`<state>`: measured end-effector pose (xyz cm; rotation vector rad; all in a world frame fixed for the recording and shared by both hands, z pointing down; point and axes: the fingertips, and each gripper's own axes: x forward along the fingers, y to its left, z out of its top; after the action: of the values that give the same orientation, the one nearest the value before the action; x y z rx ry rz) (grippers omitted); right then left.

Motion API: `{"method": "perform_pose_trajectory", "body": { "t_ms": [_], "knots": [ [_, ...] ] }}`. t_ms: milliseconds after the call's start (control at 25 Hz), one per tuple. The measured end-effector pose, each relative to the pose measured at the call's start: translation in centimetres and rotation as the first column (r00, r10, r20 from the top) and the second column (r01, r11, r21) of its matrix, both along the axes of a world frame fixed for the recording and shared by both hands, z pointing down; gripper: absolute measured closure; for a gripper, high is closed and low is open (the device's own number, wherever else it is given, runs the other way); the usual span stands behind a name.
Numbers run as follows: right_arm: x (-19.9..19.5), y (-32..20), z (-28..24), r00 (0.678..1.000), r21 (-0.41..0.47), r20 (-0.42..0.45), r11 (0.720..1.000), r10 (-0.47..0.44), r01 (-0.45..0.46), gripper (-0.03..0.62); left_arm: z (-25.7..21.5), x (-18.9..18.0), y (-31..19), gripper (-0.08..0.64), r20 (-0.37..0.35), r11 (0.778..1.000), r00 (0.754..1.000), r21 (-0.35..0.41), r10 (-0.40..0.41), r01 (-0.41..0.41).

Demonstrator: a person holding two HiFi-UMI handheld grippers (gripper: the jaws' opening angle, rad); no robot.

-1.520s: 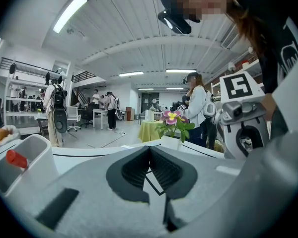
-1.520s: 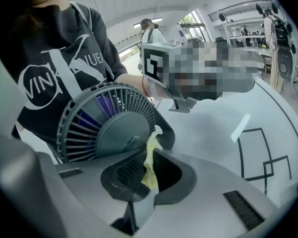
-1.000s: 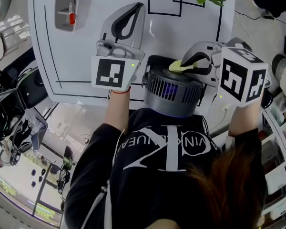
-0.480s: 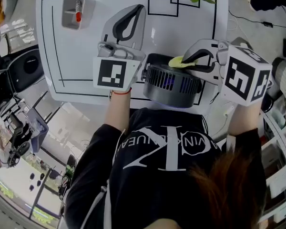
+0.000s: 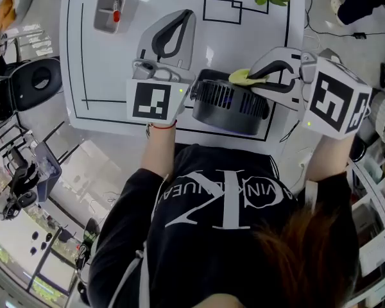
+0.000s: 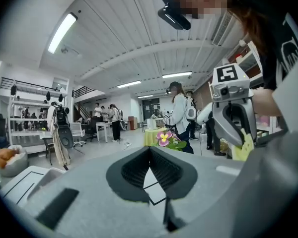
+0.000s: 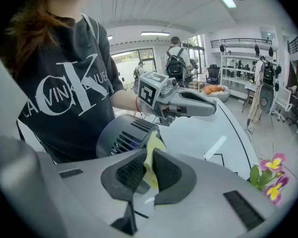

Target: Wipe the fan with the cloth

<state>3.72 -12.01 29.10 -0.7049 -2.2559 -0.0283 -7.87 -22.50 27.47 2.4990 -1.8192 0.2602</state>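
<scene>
Right gripper (image 7: 150, 168) clamps yellow cloth (image 7: 153, 148) against fan (image 5: 228, 104); left gripper (image 6: 150, 150) beside fan, jaws closed, empty (shirt (image 5: 224, 197) logo: "CK").

I'm in an open lab hall: strip lights (image 6: 62, 32) above my left tool (image 6: 150, 150), people (image 6: 180, 117) around tables (image 6: 103, 126) beyond it, a black-outlined white surface (image 5: 115, 76) below it.
</scene>
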Motion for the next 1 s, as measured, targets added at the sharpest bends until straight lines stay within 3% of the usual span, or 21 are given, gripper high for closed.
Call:
{"method": "perform_pose_trajectory", "body": {
  "t_ms": [400, 520, 640, 840, 920, 1000],
  "knots": [
    [0.4, 0.8, -2.0, 0.999, 0.071, 0.041, 0.997, 0.035, -0.038, 0.557, -2.1, 0.0, 2.3, 0.549, 0.018, 0.999, 0.999, 0.042, -0.030, 0.029],
    [0.2, 0.8, -2.7, 0.994, 0.107, 0.062, 0.990, 0.089, -0.095, 0.557, -2.9, 0.2, 2.9, 0.549, 0.002, 0.998, 1.000, 0.055, -0.015, 0.015],
    [-0.3, 0.2, -3.6, 0.976, 0.143, 0.094, 0.967, 0.197, -0.209, 0.556, -3.8, 0.4, 3.6, 0.549, -0.009, 0.997, 1.000, 0.076, 0.006, -0.005],
    [-0.8, -0.4, -4.7, 0.892, 0.181, 0.129, 0.875, 0.432, -0.450, 0.556, -5.1, -0.1, 5.1, 0.549, -0.019, 0.995, 0.999, 0.092, 0.028, -0.026],
    [-0.6, -0.6, -5.1, 0.829, 0.173, 0.170, 0.812, 0.532, -0.557, 0.555, -5.3, -0.2, 6.1, 0.549, -0.032, 0.995, 0.999, 0.095, 0.032, -0.028],
    [-0.1, -1.1, -5.7, 0.740, 0.143, 0.232, 0.730, 0.631, -0.668, 0.555, -5.2, -0.2, 7.0, 0.549, -0.047, 0.995, 0.998, 0.096, 0.039, -0.034]
  ]
}}
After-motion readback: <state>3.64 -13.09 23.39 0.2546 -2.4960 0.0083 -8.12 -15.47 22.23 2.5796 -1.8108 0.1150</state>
